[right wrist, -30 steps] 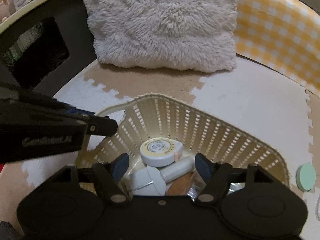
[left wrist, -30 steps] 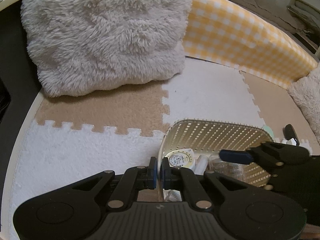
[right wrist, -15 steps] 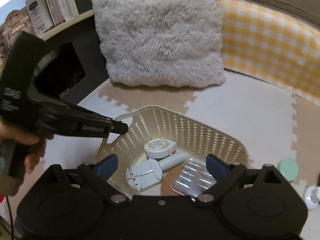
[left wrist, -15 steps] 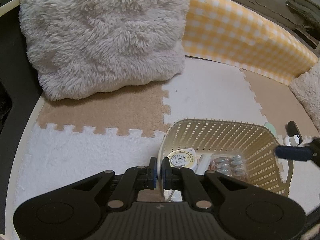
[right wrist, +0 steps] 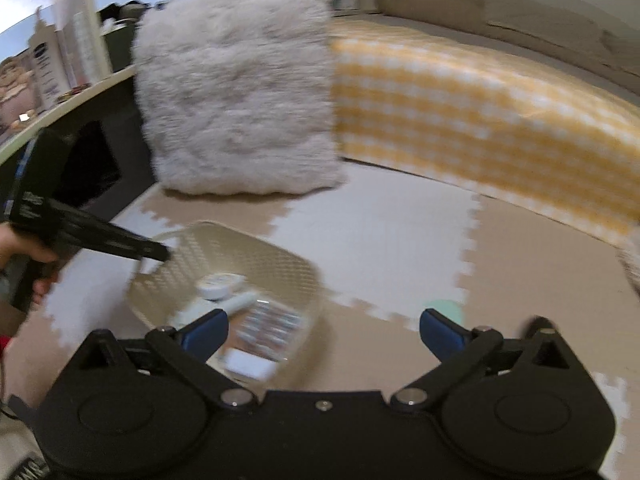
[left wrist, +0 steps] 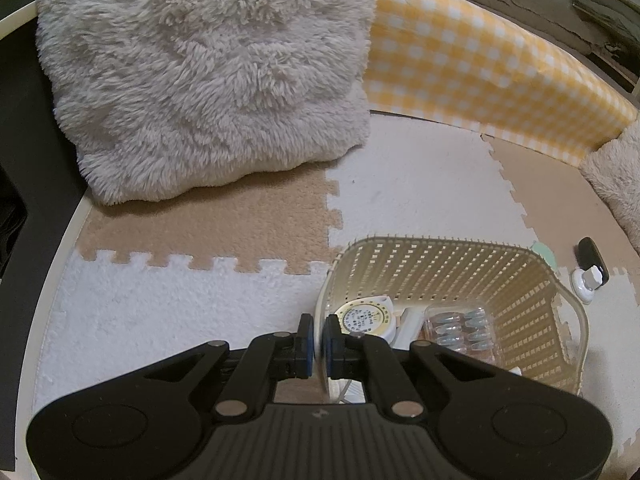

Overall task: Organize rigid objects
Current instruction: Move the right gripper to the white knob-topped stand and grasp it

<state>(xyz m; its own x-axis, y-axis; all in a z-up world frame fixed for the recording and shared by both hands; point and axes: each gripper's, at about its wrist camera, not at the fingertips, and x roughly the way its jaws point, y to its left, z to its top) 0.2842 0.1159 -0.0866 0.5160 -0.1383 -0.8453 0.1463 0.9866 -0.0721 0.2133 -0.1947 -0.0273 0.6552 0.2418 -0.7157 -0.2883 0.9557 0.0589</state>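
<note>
My left gripper [left wrist: 316, 338] clamps the basket [left wrist: 440, 248] rim on the mat [left wrist: 160, 304], by the pillow [left wrist: 208, 80]. My empty right gripper [right wrist: 322, 328] is opening; its view alone shows shelves [right wrist: 60, 72].

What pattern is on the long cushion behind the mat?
Yellow and white checks on the long cushion; sharpest in the left wrist view.

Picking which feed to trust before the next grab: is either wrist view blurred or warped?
Left wrist view: sharp, with fisheye bending at the edges; basket crisp. Right wrist view: motion-smeared throughout; basket and green disc soft, open right gripper sharper.
</note>
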